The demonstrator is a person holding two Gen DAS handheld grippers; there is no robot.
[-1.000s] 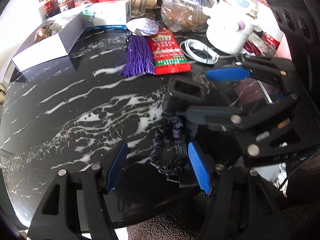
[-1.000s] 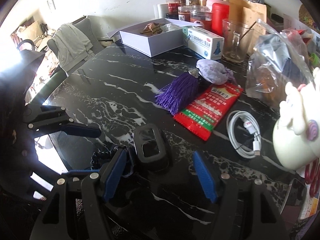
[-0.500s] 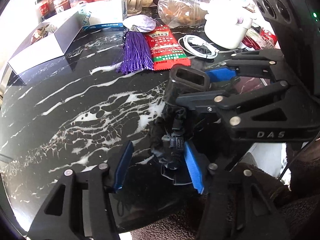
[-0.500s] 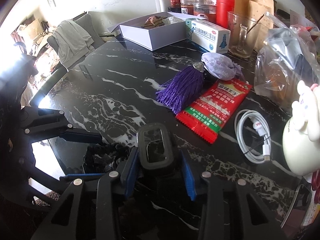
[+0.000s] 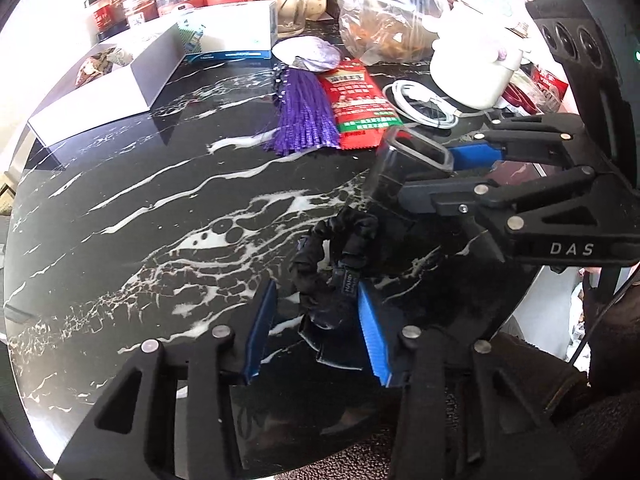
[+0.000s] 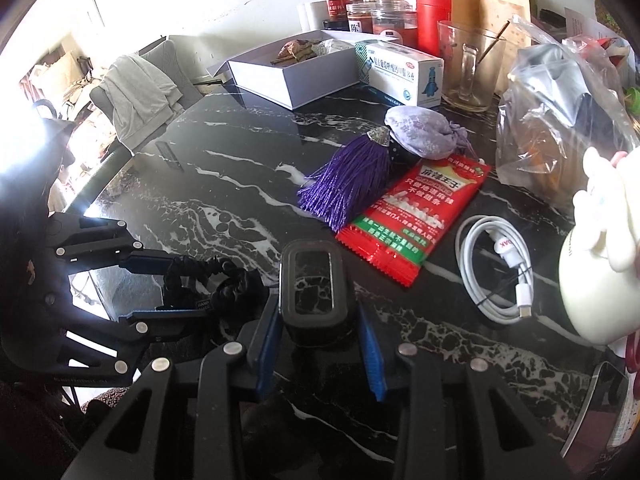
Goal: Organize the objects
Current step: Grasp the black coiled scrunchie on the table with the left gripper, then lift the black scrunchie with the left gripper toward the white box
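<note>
A small black open-topped box (image 6: 316, 292) sits between the fingers of my right gripper (image 6: 318, 334), which is shut on it; it also shows in the left wrist view (image 5: 408, 168), lifted and tilted off the black marble table (image 5: 160, 208). A black ruffled fabric band with a strap (image 5: 336, 268) lies bunched between the blue pads of my left gripper (image 5: 320, 328), which has narrowed around it; the band also shows in the right wrist view (image 6: 208, 280). I cannot tell whether both pads press on it.
Behind lie a purple tassel (image 6: 348, 184), a lilac pouch (image 6: 420, 136), a red snack packet (image 6: 420, 216), a coiled white cable (image 6: 500, 268), a white figurine jar (image 6: 596, 280), a white open box (image 6: 296, 76), a medicine carton (image 6: 404, 72), a glass mug, jars and a plastic bag.
My right gripper closed on the black box and raised and tilted it. My left gripper moved forward and narrowed around the black band, which bunched up.
</note>
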